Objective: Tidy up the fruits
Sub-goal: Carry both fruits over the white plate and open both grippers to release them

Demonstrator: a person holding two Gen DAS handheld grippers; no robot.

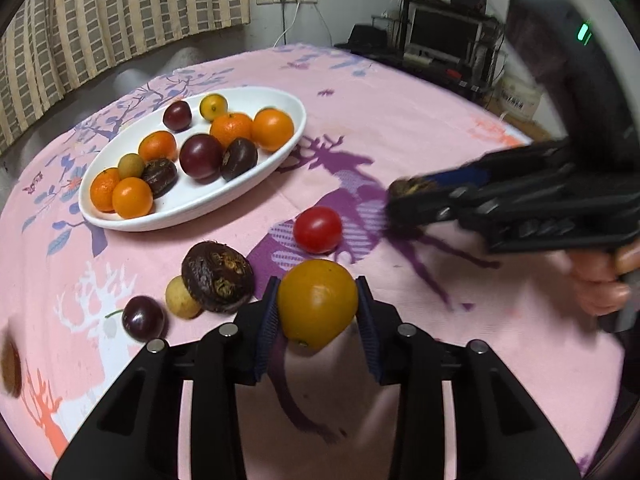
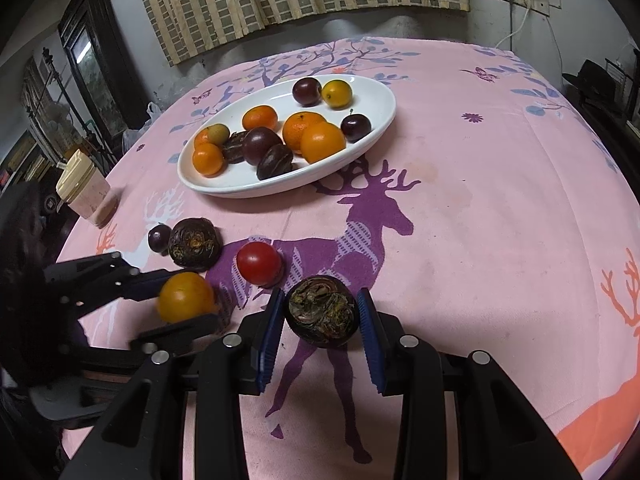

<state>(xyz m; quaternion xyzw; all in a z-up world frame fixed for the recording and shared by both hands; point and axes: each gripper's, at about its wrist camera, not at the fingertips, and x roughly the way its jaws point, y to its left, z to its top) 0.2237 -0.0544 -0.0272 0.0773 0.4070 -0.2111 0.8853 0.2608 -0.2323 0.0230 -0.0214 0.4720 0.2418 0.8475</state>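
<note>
Our left gripper [image 1: 318, 306] holds the smooth yellow-orange fruit [image 1: 317, 304] at its middle; the right gripper [image 2: 320, 312] probably clamps the dark rough fruit [image 2: 321, 311]; both look firm.

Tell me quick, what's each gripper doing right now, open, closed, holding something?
Left gripper: closed on the yellow-orange fruit.
Right gripper: closed on the dark brown fruit.

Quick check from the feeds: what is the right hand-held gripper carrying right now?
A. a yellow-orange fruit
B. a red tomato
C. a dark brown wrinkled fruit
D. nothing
C: in the right wrist view the right hand-held gripper is closed on a dark brown wrinkled fruit, while the yellow-orange fruit sits in the left hand-held gripper and the red tomato lies on the tablecloth.
</note>
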